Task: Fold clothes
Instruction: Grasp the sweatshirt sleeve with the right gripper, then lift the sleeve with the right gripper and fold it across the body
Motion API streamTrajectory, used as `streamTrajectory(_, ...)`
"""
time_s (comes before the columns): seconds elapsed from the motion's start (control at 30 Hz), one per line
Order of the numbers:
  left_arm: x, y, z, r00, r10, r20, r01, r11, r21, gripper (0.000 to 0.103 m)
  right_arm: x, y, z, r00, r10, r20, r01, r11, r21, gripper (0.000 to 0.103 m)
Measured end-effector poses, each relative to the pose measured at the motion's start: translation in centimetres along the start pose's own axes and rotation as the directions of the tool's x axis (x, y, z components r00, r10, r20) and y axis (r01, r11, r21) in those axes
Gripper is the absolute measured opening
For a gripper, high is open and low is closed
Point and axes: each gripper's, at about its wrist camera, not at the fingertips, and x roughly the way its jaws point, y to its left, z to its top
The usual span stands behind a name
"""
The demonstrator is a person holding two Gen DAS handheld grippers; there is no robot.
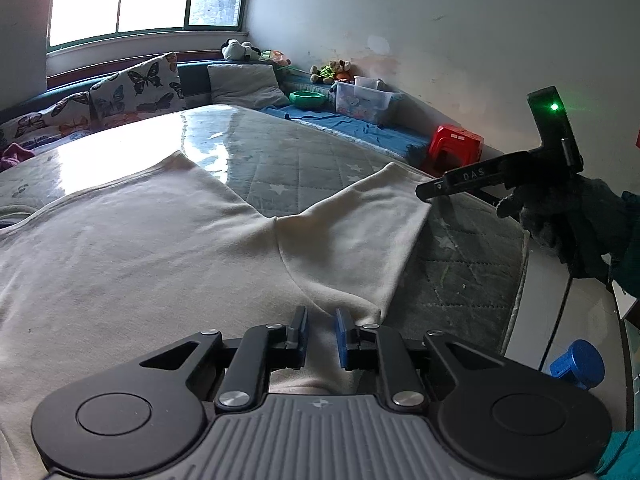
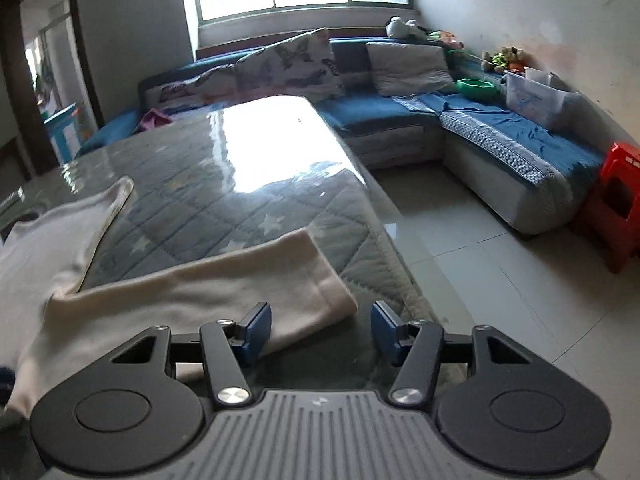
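A cream long-sleeved garment point(image 1: 160, 240) lies spread flat on the quilted table cover point(image 1: 280, 160). My left gripper point(image 1: 322, 334) hovers low over its near side, with its jaws a small gap apart and nothing between them. One sleeve point(image 2: 224, 284) stretches to the right. My right gripper point(image 2: 320, 332) is wide open, its left finger over the cuff end of that sleeve; it also shows in the left wrist view point(image 1: 428, 192), just beyond the cuff. The garment's other sleeve point(image 2: 108, 204) lies further back.
The table's right edge point(image 2: 384, 208) drops to a tiled floor point(image 2: 480, 248). A blue corner sofa point(image 2: 400, 112) with cushions, a clear plastic box point(image 2: 532, 96) and a green bowl point(image 2: 476, 86) stands behind. A red stool point(image 2: 616, 208) is at the right.
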Motion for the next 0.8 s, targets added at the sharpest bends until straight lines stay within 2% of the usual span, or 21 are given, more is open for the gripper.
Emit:
streamTrajectory(0.1,0.1,0.0,0.1,1.000,0.009,0.001,-0.009,1.000,-0.003,0.020,0.4,0.4,0.1,1.000,-0.019,0.009,0.019,1.000,-0.007,0.046)
streamTrajectory(0.2,0.0,0.3,0.3,1.000,0.023,0.007,-0.023,1.000,-0.011,0.025,0.5,0.7,0.1,1.000,-0.025,0.014,0.025,0.999,-0.021,0.027)
streamTrajectory(0.23,-0.1,0.4,0.5,1.000,0.027,0.009,-0.027,1.000,-0.013,0.025,0.5,0.7,0.2,1.000,-0.021,0.015,0.022,1.000,-0.018,0.014)
streamTrajectory(0.27,-0.1,0.5,0.6,0.999,0.031,0.012,-0.031,0.999,-0.015,0.025,0.4,0.6,0.3,1.000,-0.018,0.015,0.018,1.000,-0.015,0.012)
streamTrajectory(0.57,0.4,0.0,1.1,1.000,0.022,0.018,-0.022,1.000,0.000,0.027,-1.7,0.4,2.0,0.994,-0.019,0.112,0.021,1.000,-0.022,0.008)
streamTrajectory(0.8,1.0,-0.5,0.9,1.000,0.013,0.012,-0.013,1.000,-0.009,0.029,-0.9,1.2,1.7,0.997,0.002,0.080,0.001,0.999,-0.045,0.008)
